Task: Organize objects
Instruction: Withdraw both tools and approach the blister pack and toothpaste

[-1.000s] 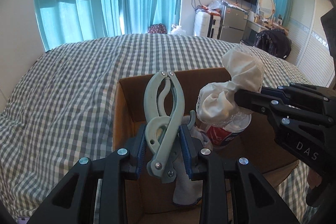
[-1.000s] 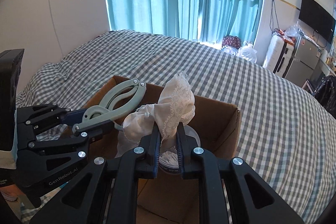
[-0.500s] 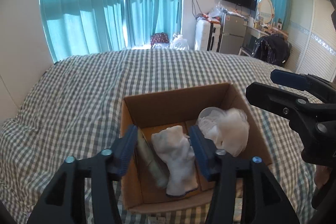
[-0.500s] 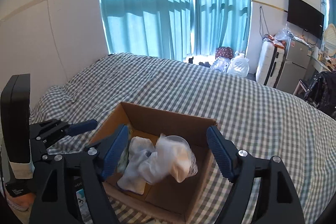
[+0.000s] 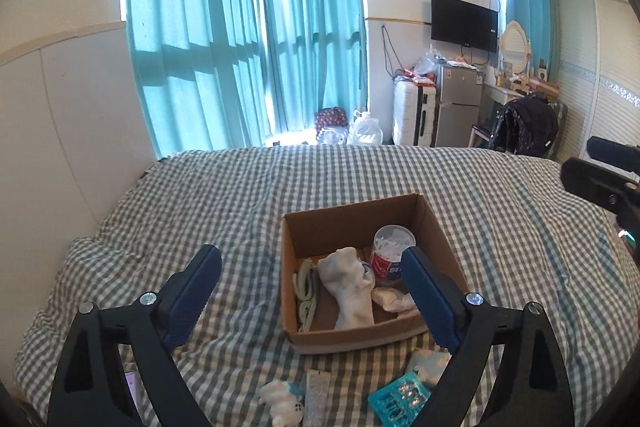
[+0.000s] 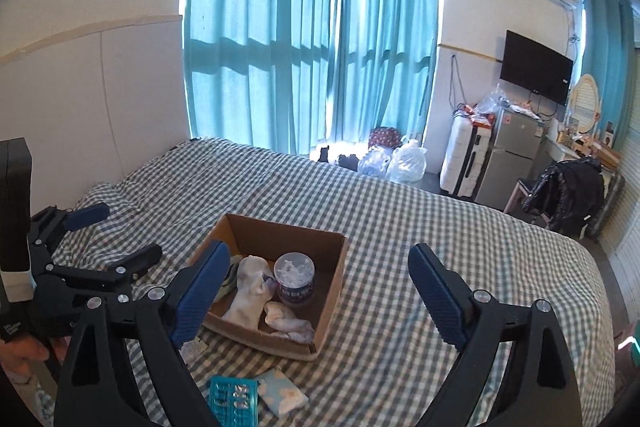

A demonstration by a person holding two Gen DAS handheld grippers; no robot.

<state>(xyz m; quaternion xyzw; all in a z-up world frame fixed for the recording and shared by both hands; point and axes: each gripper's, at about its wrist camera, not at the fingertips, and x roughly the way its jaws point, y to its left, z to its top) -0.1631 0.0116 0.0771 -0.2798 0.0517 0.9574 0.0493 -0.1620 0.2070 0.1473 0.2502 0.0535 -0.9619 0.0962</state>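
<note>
A cardboard box (image 5: 436, 231) sits on the checked bed and also shows in the right wrist view (image 6: 332, 291). Inside lie a pale green clip (image 5: 306, 291), a white sock (image 5: 352, 287), a round tub (image 5: 390, 255) and a white lace cloth (image 5: 394, 301). My left gripper (image 5: 312, 291) is open and empty, raised above and in front of the box. My right gripper (image 6: 320, 291) is open and empty, also raised back from the box. On the bed in front of the box lie a teal blister pack (image 5: 398, 399), a light blue pouch (image 5: 430, 365), a small tube (image 5: 316, 399) and a white toy (image 5: 280, 399).
The grey-checked bedspread (image 5: 200, 211) spreads around the box. Teal curtains (image 5: 248, 39) hang behind the bed. A suitcase (image 5: 412, 115), fridge (image 5: 456, 107) and chair with a black jacket (image 5: 524, 127) stand at the far right.
Both grippers opened: the left let the green clip and the right let the lace cloth fall into the box. Both then pulled up and back from the box.
</note>
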